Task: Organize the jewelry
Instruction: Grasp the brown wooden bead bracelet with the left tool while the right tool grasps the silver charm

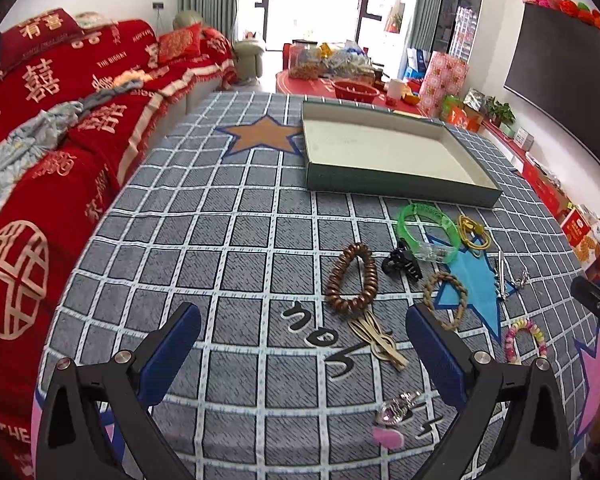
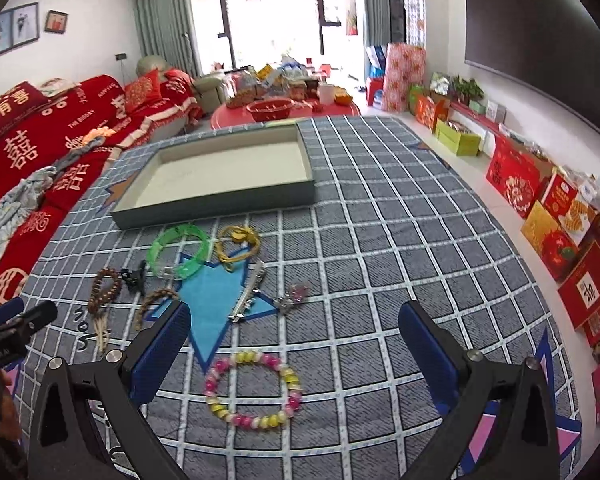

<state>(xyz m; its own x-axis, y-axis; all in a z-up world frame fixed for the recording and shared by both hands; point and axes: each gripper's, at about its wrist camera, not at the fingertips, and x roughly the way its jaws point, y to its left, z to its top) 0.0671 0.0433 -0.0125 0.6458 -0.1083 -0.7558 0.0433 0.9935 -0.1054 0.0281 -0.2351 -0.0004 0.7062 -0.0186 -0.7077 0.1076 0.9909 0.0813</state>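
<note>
My left gripper (image 1: 303, 354) hangs above the checked cloth (image 1: 236, 240) with its blue pads spread wide and nothing between them; my right gripper (image 2: 294, 354) is likewise wide open and empty. Nearest under the left one lies a small silvery clip with a pink stone (image 1: 396, 408), and just beyond it a bundle of tan elastic bands (image 1: 378, 338). Between the right fingers, close in, sits the pink and yellow beaded bracelet (image 2: 252, 390), lying flat on the cloth. A little farther out, on and around the blue star patch (image 2: 212, 304), the rest of the jewelry is scattered: a brown spiral hair tie (image 1: 352, 278), a braided tan ring (image 1: 446, 294), a black claw clip (image 1: 402, 264), a long silver hair clip (image 2: 248, 296) and a small silvery piece with pink stones (image 2: 292, 298) beside it. Beyond those lie the green translucent bangle (image 1: 428, 232) and a yellow cord loop (image 1: 474, 232), near each other. Farther still stands the shallow green box (image 1: 396, 186), open with a pale bare floor, just past the bangle. To the left runs a red-covered sofa (image 1: 60, 120).
</note>
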